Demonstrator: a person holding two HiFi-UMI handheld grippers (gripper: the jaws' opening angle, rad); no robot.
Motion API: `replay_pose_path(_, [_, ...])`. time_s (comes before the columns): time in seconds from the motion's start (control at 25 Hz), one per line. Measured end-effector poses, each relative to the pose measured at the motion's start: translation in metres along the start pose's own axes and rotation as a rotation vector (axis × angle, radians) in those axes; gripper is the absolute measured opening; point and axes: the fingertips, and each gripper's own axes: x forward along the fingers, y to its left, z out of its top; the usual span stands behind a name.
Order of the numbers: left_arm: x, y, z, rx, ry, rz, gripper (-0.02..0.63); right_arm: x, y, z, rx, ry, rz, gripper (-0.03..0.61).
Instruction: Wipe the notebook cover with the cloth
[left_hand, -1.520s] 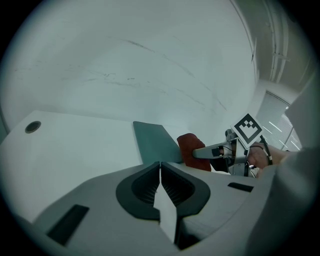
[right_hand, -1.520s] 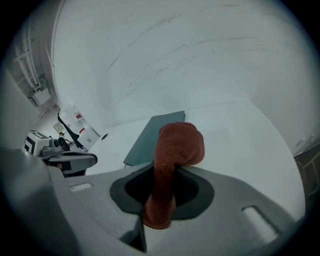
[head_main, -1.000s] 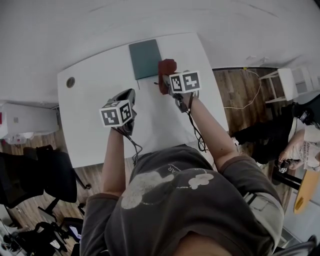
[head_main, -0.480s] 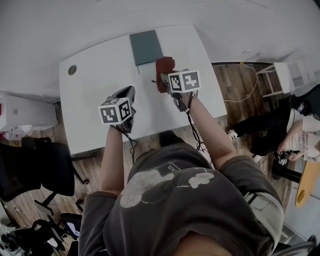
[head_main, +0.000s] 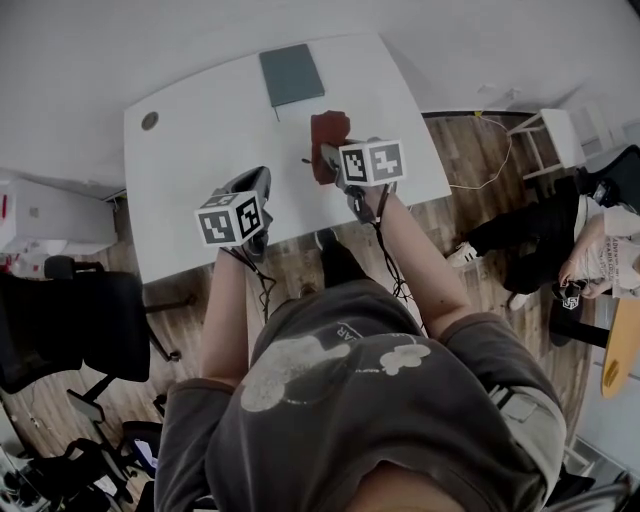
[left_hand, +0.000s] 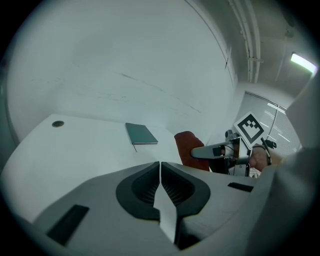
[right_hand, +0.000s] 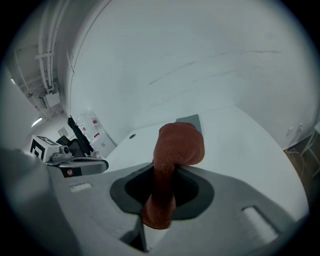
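Observation:
A dark green notebook (head_main: 291, 75) lies closed at the far edge of the white table (head_main: 190, 170); it also shows as the notebook (left_hand: 141, 134) in the left gripper view and partly behind the cloth as the notebook (right_hand: 191, 120) in the right gripper view. My right gripper (head_main: 328, 160) is shut on a rust-red cloth (head_main: 328, 138), which hangs bunched from its jaws just short of the notebook. The cloth (right_hand: 172, 155) fills the right gripper view's middle. My left gripper (head_main: 258, 190) is shut and holds nothing, over the table's near left part.
A round cable hole (head_main: 149, 120) sits in the table's far left corner. Black office chairs (head_main: 70, 330) stand on the wooden floor to the left. A white stand (head_main: 552, 145) and a seated person (head_main: 590, 260) are at the right. A white wall lies beyond the table.
The table has slid further from me in the head view as the person steps back; both grippers keep their hold and spacing, the cloth still in the right one.

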Motion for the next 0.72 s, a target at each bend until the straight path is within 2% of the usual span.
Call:
replay_pose_path(0.24, [-0.029, -0.007, -0.01, 0.017, -0.031, -0.035, 0.008, -0.02, 0.024, -0.027, 0.001, -0.016, 0.007, 0.078])
replay_pose_path(0.56, [-0.06, -0.002, -0.015, 0.023, -0.063, -0.019, 0.009, -0.047, 0.034, -0.053, 0.004, -0.024, -0.033, 0.078])
replay_pose_path(0.72, [-0.067, -0.007, -0.027, 0.01, -0.058, -0.02, 0.009, -0.051, 0.043, -0.058, -0.013, -0.018, -0.019, 0.078])
